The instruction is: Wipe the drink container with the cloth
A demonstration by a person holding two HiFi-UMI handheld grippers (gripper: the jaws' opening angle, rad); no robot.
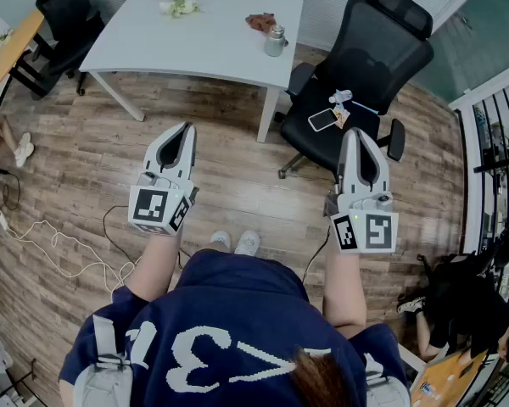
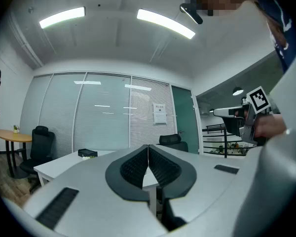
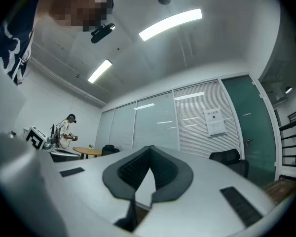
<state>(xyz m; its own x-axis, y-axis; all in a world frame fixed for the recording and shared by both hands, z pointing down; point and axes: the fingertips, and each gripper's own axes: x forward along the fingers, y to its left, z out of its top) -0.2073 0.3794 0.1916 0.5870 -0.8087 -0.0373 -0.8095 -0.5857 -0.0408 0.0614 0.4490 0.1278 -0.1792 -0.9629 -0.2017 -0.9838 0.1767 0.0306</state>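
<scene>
The left gripper and right gripper have clenched, empty jaws. The drink container stands well apart at 12 o'clock on the tabletop.

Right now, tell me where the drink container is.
Head view: the drink container stands on the white table near its right edge, beside the cloth, left of the black chair.

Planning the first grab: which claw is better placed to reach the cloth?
Probably the left claw: both are shut and empty, but the chair stands between the right claw and the cloth.
</scene>
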